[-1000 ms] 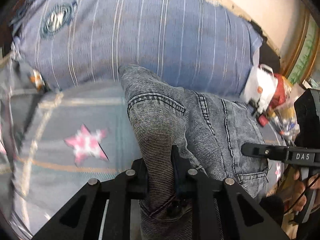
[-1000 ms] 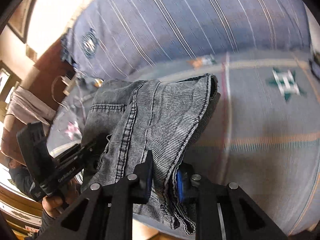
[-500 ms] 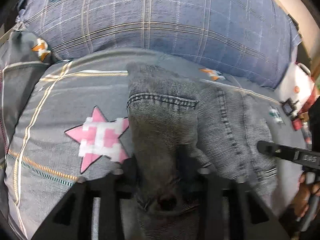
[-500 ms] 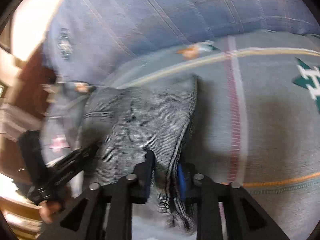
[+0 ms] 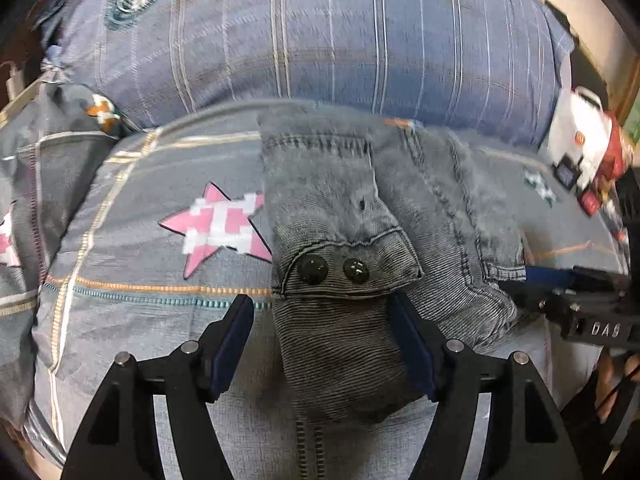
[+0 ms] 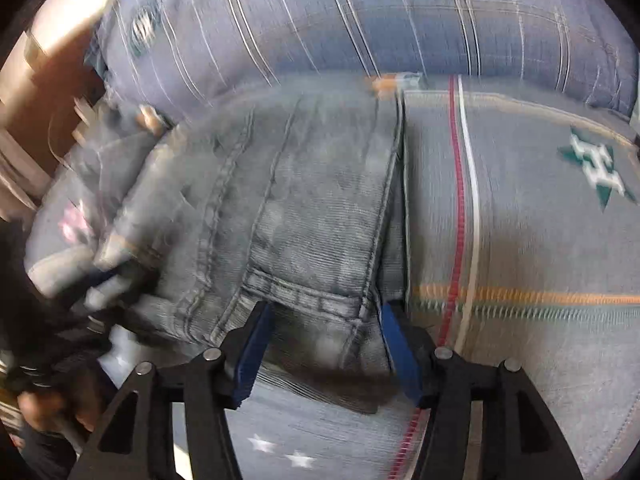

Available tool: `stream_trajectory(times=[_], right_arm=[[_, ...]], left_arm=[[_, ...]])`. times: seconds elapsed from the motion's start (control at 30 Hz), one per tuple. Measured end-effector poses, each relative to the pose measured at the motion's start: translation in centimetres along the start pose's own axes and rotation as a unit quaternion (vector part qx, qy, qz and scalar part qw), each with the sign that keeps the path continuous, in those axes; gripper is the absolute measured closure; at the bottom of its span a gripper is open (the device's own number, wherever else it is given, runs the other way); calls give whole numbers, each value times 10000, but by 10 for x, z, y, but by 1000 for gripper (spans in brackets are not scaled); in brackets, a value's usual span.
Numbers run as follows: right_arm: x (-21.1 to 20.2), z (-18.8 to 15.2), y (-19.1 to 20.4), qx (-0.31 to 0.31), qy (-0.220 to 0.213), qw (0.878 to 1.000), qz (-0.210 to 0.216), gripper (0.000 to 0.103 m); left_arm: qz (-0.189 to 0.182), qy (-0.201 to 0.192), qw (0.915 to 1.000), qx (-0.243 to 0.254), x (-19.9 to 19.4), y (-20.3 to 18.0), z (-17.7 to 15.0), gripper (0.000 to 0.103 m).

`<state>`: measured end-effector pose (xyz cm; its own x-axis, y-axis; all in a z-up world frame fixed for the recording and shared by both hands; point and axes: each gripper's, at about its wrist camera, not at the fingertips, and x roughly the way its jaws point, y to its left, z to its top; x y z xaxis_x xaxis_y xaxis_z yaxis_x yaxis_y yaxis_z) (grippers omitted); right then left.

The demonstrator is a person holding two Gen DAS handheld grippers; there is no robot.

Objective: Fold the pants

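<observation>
The left gripper [image 5: 322, 344] stands wide, its blue pads on either side of the waistband end of the pants [image 5: 360, 240] without pinching it. The right gripper [image 6: 320, 344] is likewise spread wide, straddling a hemmed edge of the denim. Both are held low and level, pointing toward the big pillow [image 5: 320, 28]. The grey jeans lie folded in a flat bundle on the bedspread [image 5: 140, 280], their long axis running side to side between the two grippers. The waistband with its two dark buttons [image 5: 334, 269] faces the left gripper. A pink star print [image 5: 218, 232] sits just beside the pants. A white bag [image 5: 576, 136] stands at the far right.
</observation>
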<state>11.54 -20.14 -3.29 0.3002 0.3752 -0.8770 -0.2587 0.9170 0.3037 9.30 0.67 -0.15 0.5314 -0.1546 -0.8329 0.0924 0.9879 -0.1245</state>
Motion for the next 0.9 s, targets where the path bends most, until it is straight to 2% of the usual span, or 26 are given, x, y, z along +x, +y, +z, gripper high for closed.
stream_trajectory(times=[0.07, 0.13, 0.17, 0.23, 0.3, 0.37, 0.43, 0.5, 0.53, 0.57, 0.6, 0.73, 0.8, 0.9], right_arm=[[-12, 7, 5, 23, 11, 10000, 29, 42], [-31, 23, 8, 38, -216, 9997, 134, 42], [-40, 33, 11, 23, -351, 9993, 120, 42], [-50, 56, 16, 55, -546, 9980, 307, 40], [-48, 79, 19, 221, -507, 9944, 905, 40], [-33, 101, 19, 473, -427, 9854, 1580, 40], [-6, 118, 15, 714, -272, 9778, 1953, 39], [38, 128, -1, 1126, 90, 9779, 1759, 37], [67, 124, -13, 1504, 519, 9686, 1909, 37], [72, 120, -16, 1627, 585, 9625, 2088, 37], [65, 118, -15, 1583, 398, 9645, 2076, 37], [34, 112, 8, 1138, 239, 9774, 1768, 37], [19, 122, 19, 906, 113, 9778, 1884, 37], [12, 139, 44, 612, 65, 9720, 2267, 34]], left_arm=[[-149, -263, 9995, -96, -19, 4, 4, 32], [-171, -487, 9985, -186, -29, 9, 7, 32], [-137, -402, 9989, -202, -26, 10, 6, 31], [-76, 207, 9998, 20, 2, 4, -2, 31], [-59, 90, 9999, -61, 7, 6, -6, 30], [-58, 101, 9999, -106, 7, 6, -5, 30], [-48, 112, 9999, -101, 10, 5, -5, 30], [-85, 122, 9998, -159, 11, 6, -5, 29], [-105, 149, 9996, -205, 12, 6, -6, 29], [-123, 133, 9996, -214, 11, 6, -6, 29], [-126, 122, 9996, -210, 11, 6, -6, 29], [-198, 97, 9993, -317, 11, 10, -7, 29], [-401, 59, 9975, -578, 5, 18, -8, 30], [-617, 2, 9947, -828, -2, 26, -11, 30]])
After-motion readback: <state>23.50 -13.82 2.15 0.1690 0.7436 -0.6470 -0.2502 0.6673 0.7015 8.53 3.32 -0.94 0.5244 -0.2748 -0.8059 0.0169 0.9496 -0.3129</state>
